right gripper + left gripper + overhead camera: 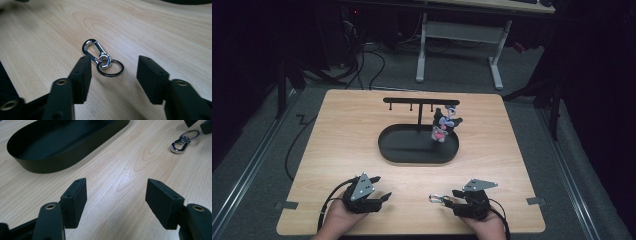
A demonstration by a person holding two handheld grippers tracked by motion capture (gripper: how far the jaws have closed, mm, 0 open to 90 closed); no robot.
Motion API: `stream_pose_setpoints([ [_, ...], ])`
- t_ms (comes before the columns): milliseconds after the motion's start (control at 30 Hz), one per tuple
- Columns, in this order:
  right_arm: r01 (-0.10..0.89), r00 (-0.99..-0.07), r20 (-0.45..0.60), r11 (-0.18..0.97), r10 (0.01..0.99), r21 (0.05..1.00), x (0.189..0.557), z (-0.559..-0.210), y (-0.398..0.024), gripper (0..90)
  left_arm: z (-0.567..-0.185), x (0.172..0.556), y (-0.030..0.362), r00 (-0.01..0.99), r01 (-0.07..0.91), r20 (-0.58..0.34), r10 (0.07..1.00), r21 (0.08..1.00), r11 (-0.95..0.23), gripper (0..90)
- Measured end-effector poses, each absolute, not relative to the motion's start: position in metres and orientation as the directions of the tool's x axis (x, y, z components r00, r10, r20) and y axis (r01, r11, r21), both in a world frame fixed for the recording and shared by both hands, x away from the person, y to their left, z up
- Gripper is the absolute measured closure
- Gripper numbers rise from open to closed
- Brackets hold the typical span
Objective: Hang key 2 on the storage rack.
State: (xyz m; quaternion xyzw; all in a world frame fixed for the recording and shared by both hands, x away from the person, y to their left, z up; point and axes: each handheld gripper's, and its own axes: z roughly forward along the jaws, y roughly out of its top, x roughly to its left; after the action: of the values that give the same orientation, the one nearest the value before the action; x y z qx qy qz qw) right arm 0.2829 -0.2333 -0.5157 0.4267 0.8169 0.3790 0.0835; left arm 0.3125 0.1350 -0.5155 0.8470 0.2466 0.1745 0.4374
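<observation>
Keyring clip (103, 58) lies on table between right tool's (113, 72) spread jaws.

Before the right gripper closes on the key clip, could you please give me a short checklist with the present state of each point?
1. Key clip lies flat on the table, free of other things: ok.
2. Right gripper jaws stand apart: ok.
3. Clip's ring sits between the right jaws, no pad pressing on it: ok. The snap hook reaches out past the jaw tips.
4. Left gripper is open with nothing between its jaws, away from the clip: ok.
5. Stand over the black tray has bare pegs beside the hanging toy: ok.
6. Snap hook's gate is fully shut: cannot tell.
</observation>
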Motion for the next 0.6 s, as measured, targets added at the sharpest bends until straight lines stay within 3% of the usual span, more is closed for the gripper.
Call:
stream_pose_setpoints([
  [133, 0.623, -0.631, 0.133, 0.397, 0.765, 0.674, 0.283, -0.520, -0.225, 39.1, -0.515, 0.312, 0.136, 0.818, 0.265, 0.078, 0.570, 0.828, -0.493, 34.4],
  [367, 0.607, -0.618, 0.076, 0.413, 0.783, 0.678, 0.285, -0.521, -0.221, 56.3, -0.514, 0.312, 0.139, 0.815, 0.267, 0.078, 0.574, 0.829, -0.492, 34.5],
  [600, 0.639, -0.540, 0.090, 0.338, 0.837, 0.691, 0.298, -0.519, -0.236, 62.4, -0.515, 0.312, 0.139, 0.812, 0.272, 0.078, 0.579, 0.827, -0.493, 34.5],
])
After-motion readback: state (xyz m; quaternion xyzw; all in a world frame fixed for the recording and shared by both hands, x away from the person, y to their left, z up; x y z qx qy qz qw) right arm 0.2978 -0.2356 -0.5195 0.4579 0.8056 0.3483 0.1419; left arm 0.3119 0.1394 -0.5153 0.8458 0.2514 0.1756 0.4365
